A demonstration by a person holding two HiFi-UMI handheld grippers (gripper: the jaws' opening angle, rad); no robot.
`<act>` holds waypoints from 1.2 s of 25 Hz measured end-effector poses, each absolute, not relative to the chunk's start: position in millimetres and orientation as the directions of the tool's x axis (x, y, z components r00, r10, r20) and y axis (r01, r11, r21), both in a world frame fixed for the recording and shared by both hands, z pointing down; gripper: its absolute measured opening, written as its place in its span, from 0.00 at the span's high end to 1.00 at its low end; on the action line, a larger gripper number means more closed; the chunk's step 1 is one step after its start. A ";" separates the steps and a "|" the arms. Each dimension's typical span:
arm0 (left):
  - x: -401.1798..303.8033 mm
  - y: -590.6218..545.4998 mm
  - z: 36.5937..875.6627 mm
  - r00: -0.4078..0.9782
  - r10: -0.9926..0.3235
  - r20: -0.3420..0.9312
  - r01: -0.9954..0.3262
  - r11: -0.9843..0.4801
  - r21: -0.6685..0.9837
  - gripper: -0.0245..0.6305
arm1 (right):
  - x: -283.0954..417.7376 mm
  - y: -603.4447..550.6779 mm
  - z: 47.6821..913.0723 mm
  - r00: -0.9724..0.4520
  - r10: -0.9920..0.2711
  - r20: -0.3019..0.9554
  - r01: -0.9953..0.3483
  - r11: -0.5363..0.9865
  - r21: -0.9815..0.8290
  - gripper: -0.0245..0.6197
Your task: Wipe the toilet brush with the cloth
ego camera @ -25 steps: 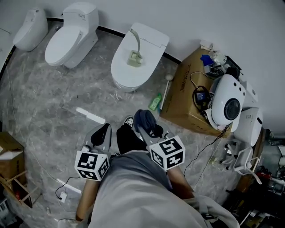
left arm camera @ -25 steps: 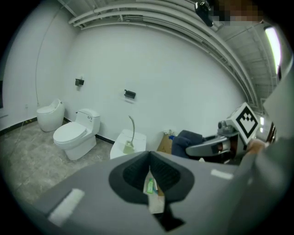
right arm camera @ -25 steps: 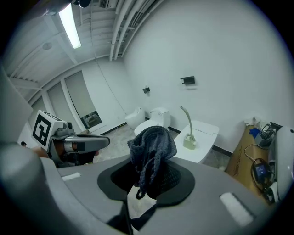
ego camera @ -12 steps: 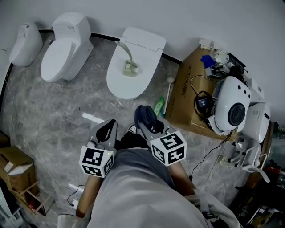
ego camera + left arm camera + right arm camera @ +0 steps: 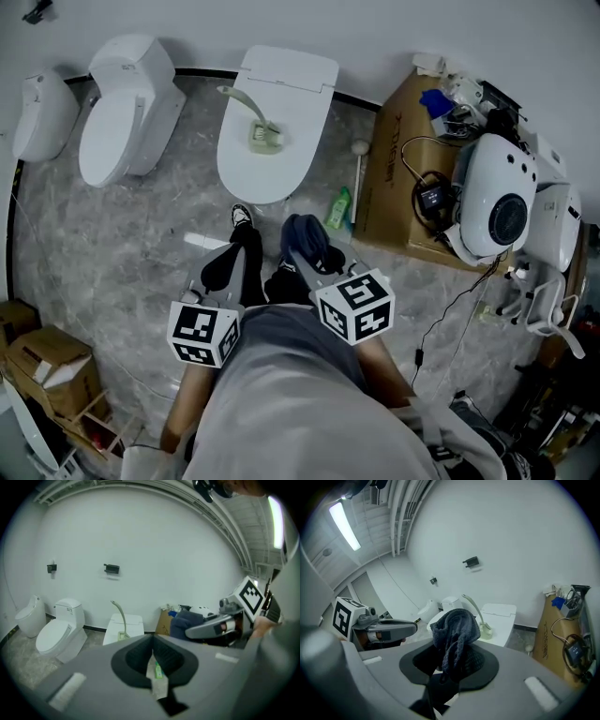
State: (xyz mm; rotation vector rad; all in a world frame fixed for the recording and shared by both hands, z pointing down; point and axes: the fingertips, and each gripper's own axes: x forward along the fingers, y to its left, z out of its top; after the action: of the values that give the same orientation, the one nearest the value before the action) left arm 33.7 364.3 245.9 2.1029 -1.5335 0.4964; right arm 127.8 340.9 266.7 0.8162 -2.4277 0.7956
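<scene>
The pale toilet brush [image 5: 255, 127] lies on the closed lid of the middle toilet [image 5: 281, 84], its head toward me. It also shows in the left gripper view as a curved brush [image 5: 120, 619], and in the right gripper view as the brush [image 5: 474, 609] beyond the cloth. My right gripper [image 5: 307, 267] is shut on a dark blue cloth [image 5: 305, 238], which bunches up above the jaws [image 5: 455, 632]. My left gripper [image 5: 228, 266] is beside it, shut with nothing in it [image 5: 152, 651]. Both grippers hang near my body, well short of the brush.
A second toilet [image 5: 122, 117] and a third fixture [image 5: 37, 112] stand to the left. A green bottle [image 5: 337, 208] and a white stick [image 5: 357, 178] lean by a cardboard box [image 5: 398, 187] holding cables and a white appliance [image 5: 497, 202]. Boxes [image 5: 42, 354] sit lower left. My shoe [image 5: 241, 217] is forward.
I have stepped toward the middle toilet, so it and the brush sit closer and more central. The grippers keep their pose and the cloth stays held.
</scene>
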 end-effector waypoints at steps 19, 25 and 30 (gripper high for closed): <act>-63.5 175.9 221.3 0.281 -0.857 0.432 -0.952 -0.191 0.240 0.96 | 69.9 207.9 242.5 -0.675 -0.462 0.575 -0.708 0.624 -0.330 0.80; -91.0 114.0 242.5 0.304 -0.834 0.460 -0.940 -0.183 0.289 0.96 | 43.3 171.7 245.6 -0.655 -0.457 0.602 -0.721 0.616 -0.317 0.80; -112.0 76.9 263.7 0.347 -0.804 0.484 -0.915 -0.176 0.362 0.96 | 26.1 146.4 250.1 -0.619 -0.474 0.626 -0.754 0.583 -0.303 0.80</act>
State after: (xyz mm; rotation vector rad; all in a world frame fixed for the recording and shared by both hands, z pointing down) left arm -112.0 76.9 263.7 2.0157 -1.4937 0.2418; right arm 26.1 146.4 250.1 0.9794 -2.3287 0.7678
